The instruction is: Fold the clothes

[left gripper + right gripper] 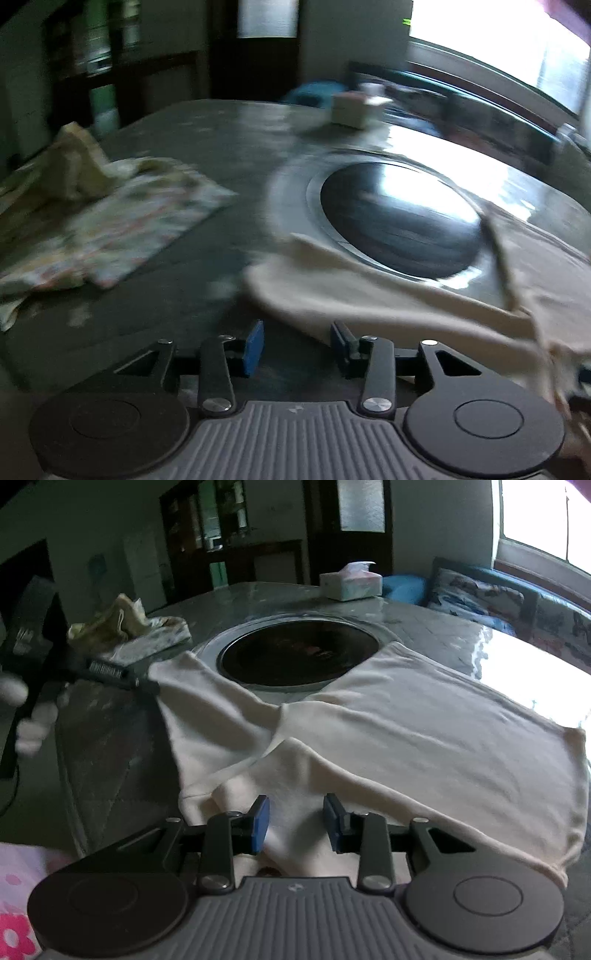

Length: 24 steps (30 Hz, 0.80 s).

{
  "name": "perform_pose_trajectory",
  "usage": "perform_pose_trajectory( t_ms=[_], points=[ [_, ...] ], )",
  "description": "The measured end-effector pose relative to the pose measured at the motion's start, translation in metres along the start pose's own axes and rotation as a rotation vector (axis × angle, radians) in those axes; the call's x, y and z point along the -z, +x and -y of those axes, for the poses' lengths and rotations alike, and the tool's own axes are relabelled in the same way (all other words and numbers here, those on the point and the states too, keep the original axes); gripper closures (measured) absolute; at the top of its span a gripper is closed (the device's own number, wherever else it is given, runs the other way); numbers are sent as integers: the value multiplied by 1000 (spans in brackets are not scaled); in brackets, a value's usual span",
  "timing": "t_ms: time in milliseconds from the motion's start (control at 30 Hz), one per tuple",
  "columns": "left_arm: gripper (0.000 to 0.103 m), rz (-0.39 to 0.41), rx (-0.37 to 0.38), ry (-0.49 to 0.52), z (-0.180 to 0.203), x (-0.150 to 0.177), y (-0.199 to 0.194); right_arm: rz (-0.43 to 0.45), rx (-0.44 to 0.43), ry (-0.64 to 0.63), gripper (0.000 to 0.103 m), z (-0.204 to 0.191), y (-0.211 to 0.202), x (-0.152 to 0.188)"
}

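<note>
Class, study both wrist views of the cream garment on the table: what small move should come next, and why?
Probably close the right hand-held gripper on the cream garment. Its blue pads are open with a fold of cloth between them, while the left hand-held gripper is open beside the garment's edge, holding nothing. Gripping comes before any fold.

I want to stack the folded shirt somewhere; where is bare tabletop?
Bare tabletop lies between the tissue box and the cream shirt, and near the left edge, between the floral garment and the shirt. The round dark inset is partly covered. The near side is crowded with shirt.
</note>
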<state>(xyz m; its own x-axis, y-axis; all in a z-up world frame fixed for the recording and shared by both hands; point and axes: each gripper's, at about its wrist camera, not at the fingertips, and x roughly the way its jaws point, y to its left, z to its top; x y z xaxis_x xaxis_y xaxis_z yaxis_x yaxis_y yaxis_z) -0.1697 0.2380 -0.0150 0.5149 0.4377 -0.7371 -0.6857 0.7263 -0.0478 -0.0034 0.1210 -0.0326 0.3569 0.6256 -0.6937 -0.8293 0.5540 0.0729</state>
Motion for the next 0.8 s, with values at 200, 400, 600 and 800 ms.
perform_pose_trajectory(
  t_ms=[200,400,600,800],
  points=[
    [58,8,-35,-96,-20,-13,15,10,5,-5,67,-3,-6,-4],
    [64,9,-14,-111,-20,-20,21,33,14,14,63,-3,-13,-5],
    [96,24,13,-104,-20,-26,25,64,32,48,63,2,-23,-5],
    [97,92,181,-78,2,-35,-9,96,57,101,63,13,-40,1]
  ],
)
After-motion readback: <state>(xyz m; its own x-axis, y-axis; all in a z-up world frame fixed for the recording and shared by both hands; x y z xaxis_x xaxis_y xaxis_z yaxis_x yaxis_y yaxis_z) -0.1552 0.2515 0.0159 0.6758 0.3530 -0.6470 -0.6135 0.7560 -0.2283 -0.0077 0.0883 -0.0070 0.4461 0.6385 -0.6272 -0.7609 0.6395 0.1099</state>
